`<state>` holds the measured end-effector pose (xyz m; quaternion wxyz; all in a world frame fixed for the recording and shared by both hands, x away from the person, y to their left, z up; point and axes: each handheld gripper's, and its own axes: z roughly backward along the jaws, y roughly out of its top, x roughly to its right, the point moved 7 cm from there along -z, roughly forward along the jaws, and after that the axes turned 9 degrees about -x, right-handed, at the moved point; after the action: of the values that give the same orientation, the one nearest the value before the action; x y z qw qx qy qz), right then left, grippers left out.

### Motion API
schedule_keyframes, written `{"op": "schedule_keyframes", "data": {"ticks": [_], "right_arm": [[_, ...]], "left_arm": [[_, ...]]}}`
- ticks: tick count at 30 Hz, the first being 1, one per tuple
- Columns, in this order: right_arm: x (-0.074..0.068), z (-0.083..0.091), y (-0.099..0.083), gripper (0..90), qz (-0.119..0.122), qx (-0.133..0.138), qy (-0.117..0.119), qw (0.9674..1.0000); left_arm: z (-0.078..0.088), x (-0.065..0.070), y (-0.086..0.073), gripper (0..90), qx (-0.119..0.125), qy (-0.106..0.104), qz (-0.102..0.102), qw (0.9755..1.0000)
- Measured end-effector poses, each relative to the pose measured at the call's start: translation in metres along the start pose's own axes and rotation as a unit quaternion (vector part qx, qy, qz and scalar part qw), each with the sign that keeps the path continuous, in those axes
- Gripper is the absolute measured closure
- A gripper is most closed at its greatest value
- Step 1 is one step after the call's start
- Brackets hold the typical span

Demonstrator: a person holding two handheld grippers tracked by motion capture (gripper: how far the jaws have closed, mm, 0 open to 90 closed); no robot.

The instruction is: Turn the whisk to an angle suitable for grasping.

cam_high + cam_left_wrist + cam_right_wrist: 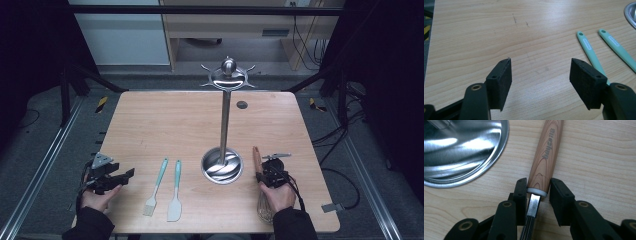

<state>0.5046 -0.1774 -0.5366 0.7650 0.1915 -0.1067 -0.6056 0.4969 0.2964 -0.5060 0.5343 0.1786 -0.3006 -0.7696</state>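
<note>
Wooden and straight, the whisk handle (545, 155) lies between the jaws of our right gripper (538, 192) at the collar where the wires begin; the left pad looks to touch it, the right pad stands just apart, so we judge the grasp not yet made. Next we should close squarely, then lift without dragging the whisk (261, 187) against the steel base (222, 166) just beside it. Our left gripper (540, 77) holds wide open over bare table (486, 32), gripping nothing. Beyond it lie the teal brush (156, 187) and spatula (175, 192), and farther off the hooked stand (227, 75) rises.
</note>
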Motion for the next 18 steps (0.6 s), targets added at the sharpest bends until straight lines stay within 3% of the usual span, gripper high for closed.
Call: {"op": "schedule_keyframes", "data": {"ticks": [4,9,18], "right_arm": [[-0.0006,0.0042,-0.0003,66.1,-0.008,0.004,0.020,0.9998],[-0.0011,0.0024,-0.0042,68.0,-0.014,-0.018,0.012,0.9997],[0.0004,0.0017,-0.0057,69.3,-0.010,-0.027,0.006,0.9996]], "left_arm": [[0.0000,-0.0003,-0.0004,33.9,-0.003,-0.001,-0.001,1.0000],[-0.0001,0.0001,-0.0004,33.9,-0.002,-0.002,-0.001,1.0000],[-0.0006,0.0003,-0.0006,34.0,-0.005,-0.003,-0.002,1.0000]]}}
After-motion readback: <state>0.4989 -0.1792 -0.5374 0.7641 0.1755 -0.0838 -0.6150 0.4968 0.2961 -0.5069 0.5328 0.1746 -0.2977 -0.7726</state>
